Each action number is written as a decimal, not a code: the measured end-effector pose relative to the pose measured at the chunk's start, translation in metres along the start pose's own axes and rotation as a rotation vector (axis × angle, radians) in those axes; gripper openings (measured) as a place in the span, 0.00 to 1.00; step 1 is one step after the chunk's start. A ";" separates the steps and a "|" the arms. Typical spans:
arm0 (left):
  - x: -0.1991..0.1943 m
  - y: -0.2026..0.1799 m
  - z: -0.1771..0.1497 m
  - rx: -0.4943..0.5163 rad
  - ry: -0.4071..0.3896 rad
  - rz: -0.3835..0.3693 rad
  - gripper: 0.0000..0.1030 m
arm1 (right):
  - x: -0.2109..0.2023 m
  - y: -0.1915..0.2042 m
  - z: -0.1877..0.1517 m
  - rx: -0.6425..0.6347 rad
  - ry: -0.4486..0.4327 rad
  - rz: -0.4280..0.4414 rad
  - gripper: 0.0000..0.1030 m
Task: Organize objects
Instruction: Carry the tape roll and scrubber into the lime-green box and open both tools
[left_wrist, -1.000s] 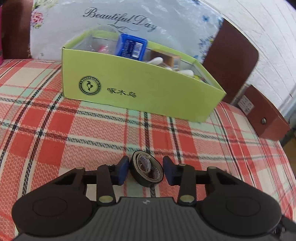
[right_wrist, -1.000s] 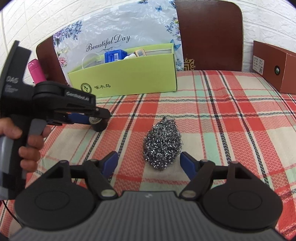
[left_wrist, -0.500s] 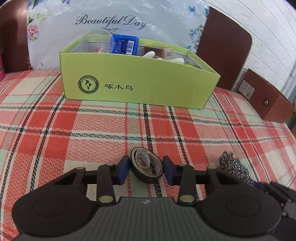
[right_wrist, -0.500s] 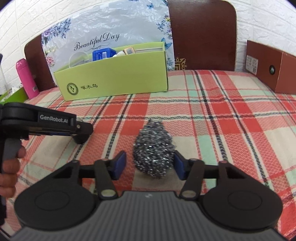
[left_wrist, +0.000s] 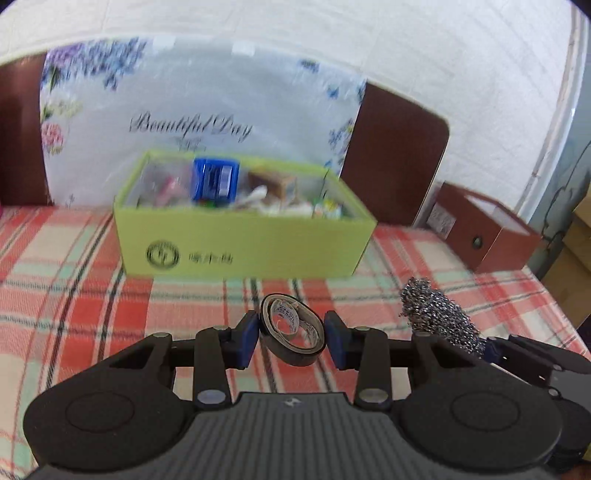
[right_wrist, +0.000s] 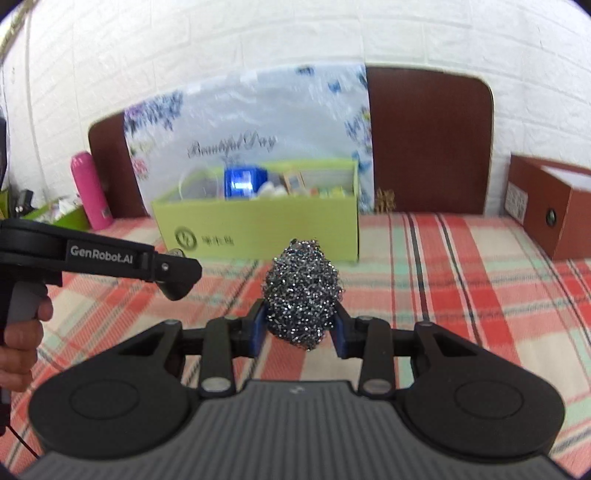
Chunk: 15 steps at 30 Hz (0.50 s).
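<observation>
My left gripper is shut on a black tape roll and holds it above the plaid tablecloth. My right gripper is shut on a steel wool scrubber, lifted off the cloth; the scrubber also shows in the left wrist view. A green cardboard box with a blue pack and other small items stands ahead of both grippers, and shows in the right wrist view. The left gripper body is at the left of the right wrist view.
A brown box stands at the table's right edge, also in the right wrist view. A floral plastic bag and brown chair backs are behind the green box. A pink bottle stands far left.
Both grippers have risen off the table, the left carrying the tape roll. The right gripper closed on the steel wool and lifted it.
</observation>
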<state>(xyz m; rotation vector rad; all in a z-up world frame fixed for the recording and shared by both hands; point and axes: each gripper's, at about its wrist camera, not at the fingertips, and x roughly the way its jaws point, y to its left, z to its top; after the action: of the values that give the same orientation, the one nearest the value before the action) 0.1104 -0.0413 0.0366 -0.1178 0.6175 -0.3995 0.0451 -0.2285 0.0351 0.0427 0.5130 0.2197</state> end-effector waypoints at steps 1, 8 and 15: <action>-0.003 -0.001 0.008 0.004 -0.018 -0.007 0.40 | 0.001 0.000 0.008 -0.010 -0.018 -0.001 0.34; -0.005 0.000 0.060 0.019 -0.107 -0.014 0.40 | 0.018 -0.006 0.062 -0.046 -0.111 -0.021 0.34; 0.025 0.004 0.098 0.049 -0.128 0.015 0.40 | 0.069 -0.017 0.107 -0.080 -0.168 -0.051 0.34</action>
<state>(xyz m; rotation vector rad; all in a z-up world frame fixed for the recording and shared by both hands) 0.1875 -0.0489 0.1013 -0.0914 0.4816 -0.3892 0.1593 -0.2285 0.0937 -0.0297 0.3372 0.1853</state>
